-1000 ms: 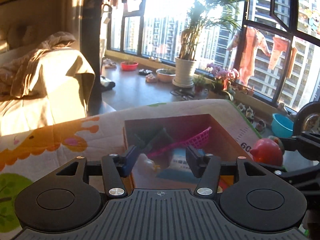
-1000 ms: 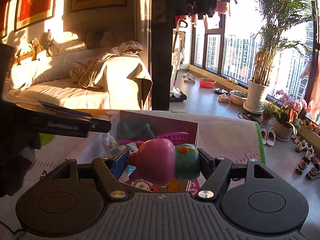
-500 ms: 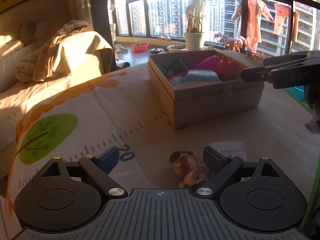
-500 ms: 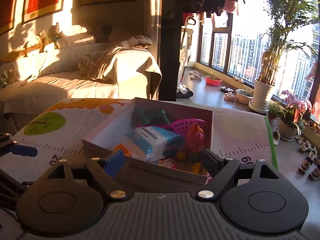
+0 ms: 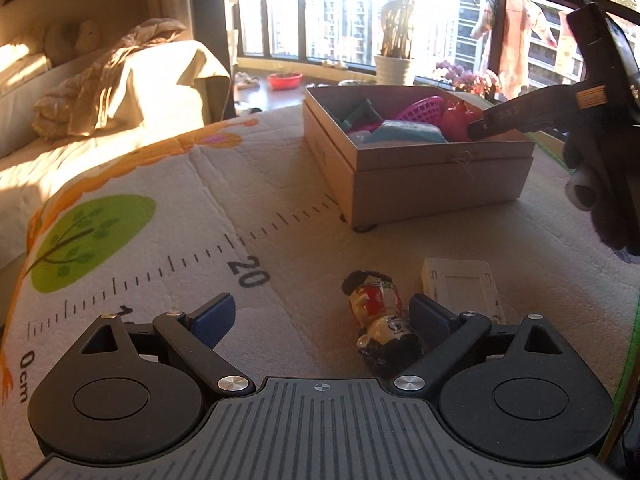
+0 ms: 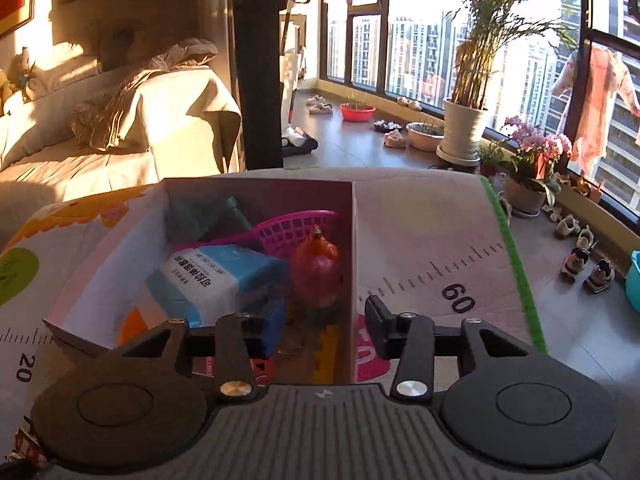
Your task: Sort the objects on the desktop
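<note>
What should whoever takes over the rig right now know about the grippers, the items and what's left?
Left gripper: jaws opening wide over the mat, the small figurine lying between them, not gripped.
Right gripper: jaws closing on nothing, above the box.
Done: red toy, tissue pack and pink basket are in the box.
Left: figurine and white card beside it.

Home living room: draped sofa (image 6: 120, 128), potted palm (image 6: 464, 132), balcony laundry (image 6: 596, 92).
</note>
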A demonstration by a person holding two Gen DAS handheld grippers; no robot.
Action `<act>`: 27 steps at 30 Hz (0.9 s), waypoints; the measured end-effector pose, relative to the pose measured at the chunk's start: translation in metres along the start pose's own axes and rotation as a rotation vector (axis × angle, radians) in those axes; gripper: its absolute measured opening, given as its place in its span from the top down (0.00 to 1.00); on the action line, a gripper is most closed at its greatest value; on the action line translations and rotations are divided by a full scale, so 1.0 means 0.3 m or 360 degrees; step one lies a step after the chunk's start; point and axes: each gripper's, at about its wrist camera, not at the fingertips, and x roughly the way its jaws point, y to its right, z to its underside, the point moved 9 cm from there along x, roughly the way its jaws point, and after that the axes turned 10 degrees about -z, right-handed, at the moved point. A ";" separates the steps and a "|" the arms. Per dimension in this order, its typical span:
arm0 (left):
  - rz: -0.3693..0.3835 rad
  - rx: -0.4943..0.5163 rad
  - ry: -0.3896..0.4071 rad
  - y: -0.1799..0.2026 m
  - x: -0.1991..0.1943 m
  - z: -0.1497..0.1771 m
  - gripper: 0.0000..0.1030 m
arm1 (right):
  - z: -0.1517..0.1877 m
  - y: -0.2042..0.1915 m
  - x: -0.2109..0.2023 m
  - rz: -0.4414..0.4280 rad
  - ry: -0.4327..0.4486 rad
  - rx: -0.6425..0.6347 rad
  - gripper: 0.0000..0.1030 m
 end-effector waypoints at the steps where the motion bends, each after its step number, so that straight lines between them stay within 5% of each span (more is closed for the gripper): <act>1: 0.0009 -0.0008 -0.0002 -0.002 0.001 0.002 0.05 | 0.003 -0.011 0.005 0.0034 0.0007 -0.0030 0.59; 14: 0.0046 -0.0072 -0.0022 -0.024 -0.003 0.019 0.04 | -0.015 -0.285 0.055 -0.0217 0.0058 -0.0243 0.60; 17: 0.0056 -0.0081 -0.0023 -0.025 -0.008 0.023 0.04 | -0.006 -0.284 0.028 -0.0271 0.0072 -0.0298 0.67; 27: 0.0046 -0.0095 -0.0041 -0.016 -0.010 0.027 0.04 | -0.030 -0.140 0.028 -0.0036 0.0109 -0.0344 0.67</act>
